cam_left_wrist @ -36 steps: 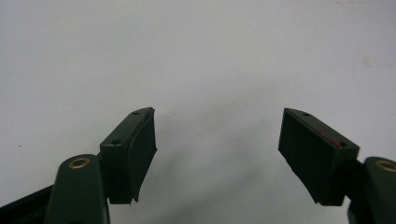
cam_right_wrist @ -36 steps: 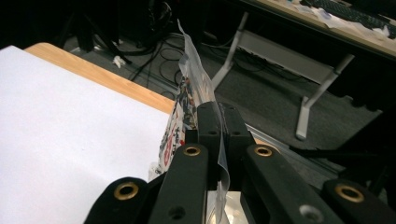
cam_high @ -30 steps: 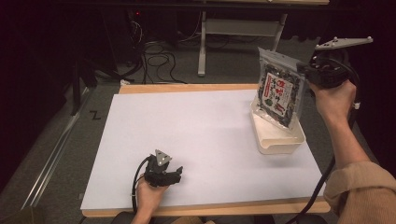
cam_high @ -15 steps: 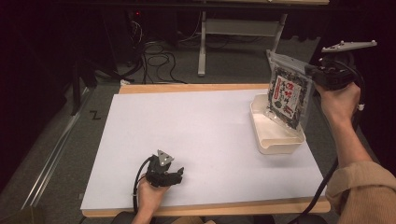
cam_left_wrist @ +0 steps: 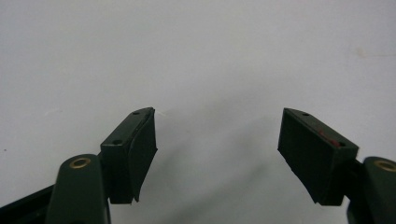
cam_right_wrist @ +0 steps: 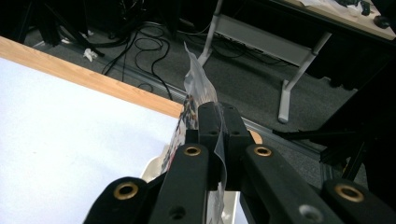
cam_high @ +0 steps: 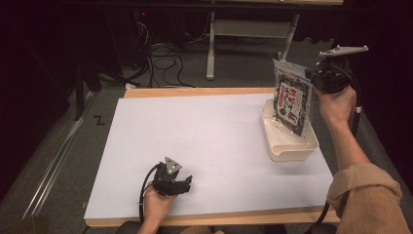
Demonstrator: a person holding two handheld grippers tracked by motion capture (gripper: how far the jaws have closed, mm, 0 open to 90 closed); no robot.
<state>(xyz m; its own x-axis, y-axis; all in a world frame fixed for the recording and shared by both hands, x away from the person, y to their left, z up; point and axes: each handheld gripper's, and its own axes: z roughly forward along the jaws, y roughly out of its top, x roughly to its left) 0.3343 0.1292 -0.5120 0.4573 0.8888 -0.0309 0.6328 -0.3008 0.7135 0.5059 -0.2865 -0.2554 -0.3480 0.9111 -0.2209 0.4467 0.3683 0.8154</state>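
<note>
A clear plastic packet (cam_high: 291,97) with dark contents and a red-and-white label hangs upright over a cream tray (cam_high: 288,145) at the table's right side. My right gripper (cam_high: 311,75) is shut on the packet's upper edge; in the right gripper view the jaws clamp the crinkled film (cam_right_wrist: 201,100). The packet's lower end sits about level with the tray's rim; whether it touches the tray I cannot tell. My left gripper (cam_high: 187,181) rests near the front edge of the white table cover (cam_high: 195,126), open, with only bare white surface between its pads (cam_left_wrist: 140,144).
Beyond the table's wooden far edge (cam_high: 195,91) the grey floor holds cables (cam_high: 160,58) and a metal desk leg (cam_high: 210,53). A sleeve (cam_high: 365,195) comes in at the lower right.
The right gripper has moved right and slightly up with the packet, lifting it higher over the tray. The left gripper has stayed where it was.
</note>
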